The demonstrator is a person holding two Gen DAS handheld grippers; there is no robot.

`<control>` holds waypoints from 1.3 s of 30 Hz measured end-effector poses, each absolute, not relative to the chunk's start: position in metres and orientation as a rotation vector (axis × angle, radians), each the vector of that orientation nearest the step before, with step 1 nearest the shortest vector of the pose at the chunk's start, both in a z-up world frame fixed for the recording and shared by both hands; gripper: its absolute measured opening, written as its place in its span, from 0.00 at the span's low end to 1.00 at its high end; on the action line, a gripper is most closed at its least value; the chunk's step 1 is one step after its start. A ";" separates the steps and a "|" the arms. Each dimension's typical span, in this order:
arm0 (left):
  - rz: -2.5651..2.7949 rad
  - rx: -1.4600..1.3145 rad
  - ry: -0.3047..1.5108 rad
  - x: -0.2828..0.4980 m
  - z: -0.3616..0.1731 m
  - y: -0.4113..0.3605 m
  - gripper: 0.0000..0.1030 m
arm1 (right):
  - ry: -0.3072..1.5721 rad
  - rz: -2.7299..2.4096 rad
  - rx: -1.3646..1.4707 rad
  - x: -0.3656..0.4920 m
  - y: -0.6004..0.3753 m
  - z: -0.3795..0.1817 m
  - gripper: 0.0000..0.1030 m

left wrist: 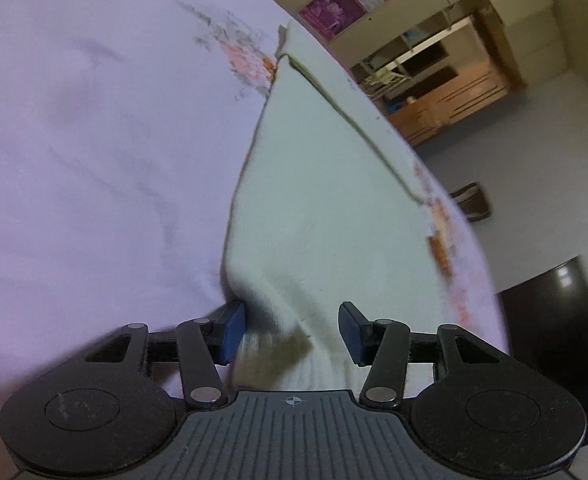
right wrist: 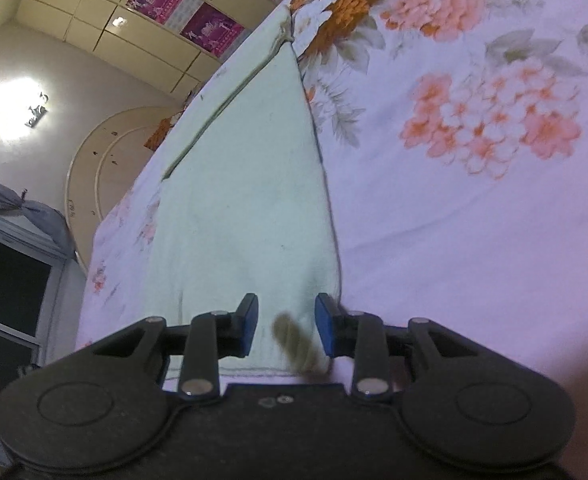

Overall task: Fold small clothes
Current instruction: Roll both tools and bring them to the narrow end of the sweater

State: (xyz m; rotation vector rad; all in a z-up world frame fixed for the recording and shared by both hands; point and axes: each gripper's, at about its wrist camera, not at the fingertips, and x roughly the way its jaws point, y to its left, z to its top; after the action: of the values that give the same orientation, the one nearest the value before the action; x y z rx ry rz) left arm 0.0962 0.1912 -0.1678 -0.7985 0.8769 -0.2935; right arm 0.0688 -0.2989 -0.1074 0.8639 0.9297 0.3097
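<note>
A pale green cloth (left wrist: 321,184) lies spread flat on a floral bedsheet (left wrist: 94,140), narrowing toward the far edge of the bed. My left gripper (left wrist: 292,330) stands at its near left corner. The blue pads are apart, with the bunched, ribbed hem and a brownish tag (left wrist: 290,350) between them. The left pad touches the cloth's edge. In the right wrist view the same cloth (right wrist: 246,184) runs away from my right gripper (right wrist: 286,326). Its pads are set apart over the near right corner, where a blurred tag (right wrist: 294,344) lies between them and the stitched hem passes under the fingers.
The bedsheet (right wrist: 473,200) stretches wide on the outer side of each gripper. Past the bed's edge are bare floor with a slipper (left wrist: 471,202), a wooden shelf unit (left wrist: 433,92) and a dark piece of furniture (left wrist: 557,340). A dark window (right wrist: 10,280) stands left of the bed.
</note>
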 end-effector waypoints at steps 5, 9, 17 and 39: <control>-0.360 -0.904 0.852 0.106 -0.181 0.193 0.49 | 0.924 0.332 0.950 0.075 -0.298 -0.116 0.31; -0.314 -0.885 0.795 0.114 -0.174 0.199 0.49 | 0.898 0.306 0.953 0.079 -0.305 -0.112 0.30; -0.288 -0.671 0.841 0.144 -0.163 0.184 0.63 | 0.847 0.222 0.934 0.095 -0.322 -0.109 0.30; -0.382 -1.145 0.636 0.088 -0.201 0.190 0.64 | 0.885 0.375 1.138 0.070 -0.319 -0.130 0.31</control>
State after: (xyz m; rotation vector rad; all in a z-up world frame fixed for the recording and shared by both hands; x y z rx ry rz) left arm 0.0878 0.1901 -0.2010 -1.1449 0.6357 -0.3817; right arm 0.0698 -0.3191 -0.1295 1.1383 0.8851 0.3753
